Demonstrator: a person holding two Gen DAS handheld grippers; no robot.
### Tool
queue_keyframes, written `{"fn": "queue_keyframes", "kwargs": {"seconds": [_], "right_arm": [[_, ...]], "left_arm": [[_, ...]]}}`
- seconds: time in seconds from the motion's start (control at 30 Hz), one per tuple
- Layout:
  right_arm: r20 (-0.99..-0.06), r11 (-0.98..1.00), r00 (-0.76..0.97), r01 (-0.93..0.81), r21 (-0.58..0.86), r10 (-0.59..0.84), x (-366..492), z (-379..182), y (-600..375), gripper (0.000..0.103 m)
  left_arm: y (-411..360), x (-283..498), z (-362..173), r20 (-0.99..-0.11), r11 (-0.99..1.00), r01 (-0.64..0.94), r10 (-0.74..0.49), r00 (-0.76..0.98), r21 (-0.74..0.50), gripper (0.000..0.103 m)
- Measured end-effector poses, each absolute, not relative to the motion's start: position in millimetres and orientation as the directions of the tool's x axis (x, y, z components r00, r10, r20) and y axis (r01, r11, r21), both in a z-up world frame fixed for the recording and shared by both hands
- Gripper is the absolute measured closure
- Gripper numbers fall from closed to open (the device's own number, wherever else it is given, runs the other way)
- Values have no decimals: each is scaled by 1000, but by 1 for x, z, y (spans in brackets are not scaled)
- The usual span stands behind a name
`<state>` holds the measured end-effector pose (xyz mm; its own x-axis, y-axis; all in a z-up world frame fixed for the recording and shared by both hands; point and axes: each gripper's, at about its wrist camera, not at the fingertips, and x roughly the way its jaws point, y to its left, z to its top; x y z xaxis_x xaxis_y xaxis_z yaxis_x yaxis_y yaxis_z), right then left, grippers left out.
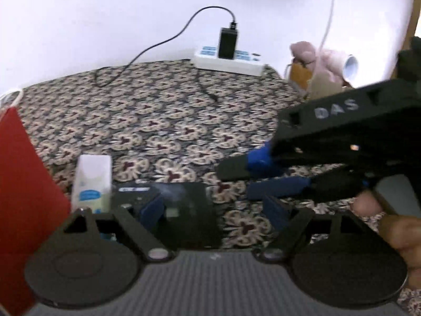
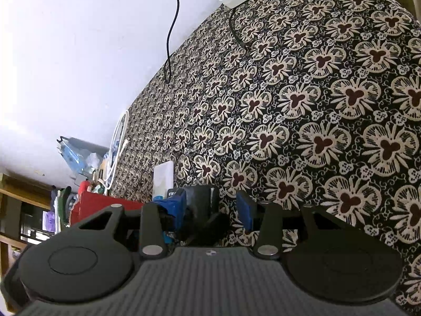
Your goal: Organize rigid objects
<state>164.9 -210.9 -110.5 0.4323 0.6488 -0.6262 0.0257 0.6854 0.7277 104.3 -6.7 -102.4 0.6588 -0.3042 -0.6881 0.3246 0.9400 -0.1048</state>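
A flat black rectangular box is seen lying between the spread fingers of the left gripper, flanked by a white carton and a red box. The right gripper, fingers apart, hovers beside. Open floral cloth stretches to a white power strip.

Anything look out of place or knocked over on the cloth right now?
Nothing is spilled or broken. One loose end: the black cable trailing from the power strip lies unplugged on the patterned cloth. The white box stands upright beside the black box.
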Motion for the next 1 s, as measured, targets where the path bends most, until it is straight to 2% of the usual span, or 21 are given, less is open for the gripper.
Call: {"fn": "queue_keyframes", "kwargs": {"seconds": [0.13, 0.2, 0.37, 0.5, 0.67, 0.8, 0.93, 1.0], "right_arm": [[-629, 693, 426, 6, 721, 650, 168, -109, -213, 75], [-621, 685, 421, 0, 729, 661, 169, -109, -214, 75], [-614, 676, 414, -3, 737, 672, 169, -111, -216, 75], [-614, 673, 414, 3, 739, 672, 167, -112, -217, 75], [-606, 665, 434, 21, 746, 666, 161, -108, -227, 75], [-598, 658, 443, 24, 752, 668, 156, -104, -235, 75], [-584, 641, 452, 35, 767, 675, 149, -103, -239, 75], [-580, 634, 451, 42, 772, 678, 147, -104, -239, 75]], "left_arm": [[-4, 106, -105, -683, 966, 256, -207, 701, -30, 21], [7, 111, -108, -691, 970, 238, -205, 693, -49, 20], [24, 118, -102, -677, 934, 278, -356, 644, -226, 18], [13, 114, -102, -657, 914, 311, -403, 637, -260, 19], [2, 104, -103, -650, 949, 270, -311, 694, -165, 20], [24, 111, -106, -636, 947, 210, -319, 703, -243, 20], [33, 118, -107, -640, 952, 165, -295, 709, -256, 20], [36, 121, -104, -665, 964, 83, -234, 709, -252, 19]]}}
